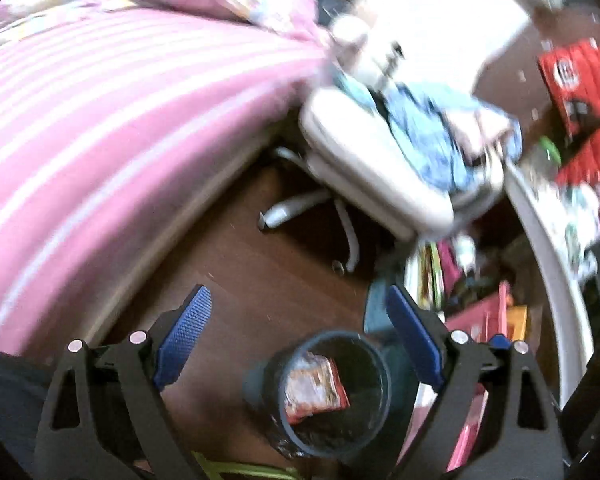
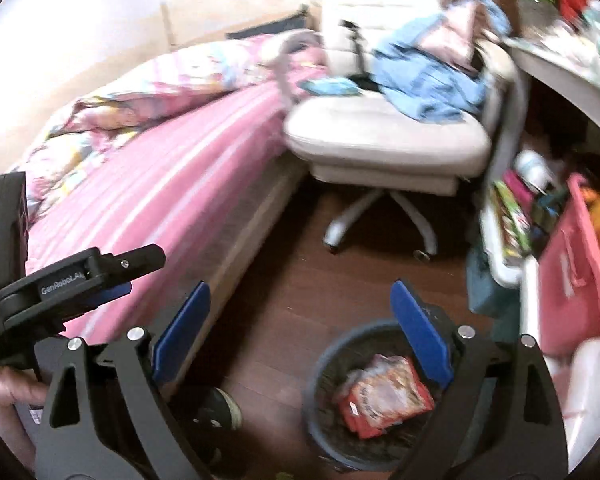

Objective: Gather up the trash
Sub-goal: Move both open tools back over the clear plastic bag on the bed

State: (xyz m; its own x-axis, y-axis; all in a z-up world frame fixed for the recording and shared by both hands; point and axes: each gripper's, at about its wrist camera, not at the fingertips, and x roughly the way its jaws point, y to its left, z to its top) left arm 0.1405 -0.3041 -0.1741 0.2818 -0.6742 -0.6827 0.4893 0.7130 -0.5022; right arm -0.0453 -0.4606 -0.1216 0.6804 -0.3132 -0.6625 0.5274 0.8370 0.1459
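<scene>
Both sets of jaws stand wide apart with nothing between them. The left gripper and the right gripper each show two blue pads splayed outward, gripping no object.

The landmark is the bin, a dark round bucket on the brown floor. Inside it lies the trash, a red snack wrapper, resting flat on the bottom; the left wrist view shows the same wrapper in the bin. Both grippers hover above the bin and tilt downward toward it, the left one beside the right.

The wrapper appears safely dropped, so the step in hand is likely pulling away to look for more trash. Done well, that means keeping the jaws open, lifting clear of the bin's rim so nothing tips it, and scanning the floor and clutter nearby.

Beyond the bin stands a white chair with blue clothing heaped on it. Left of the bin runs a bed with a pink striped cover. Right of the bin sit a pink crate and a white desk. A shoe shows on the floor left of the bin.
</scene>
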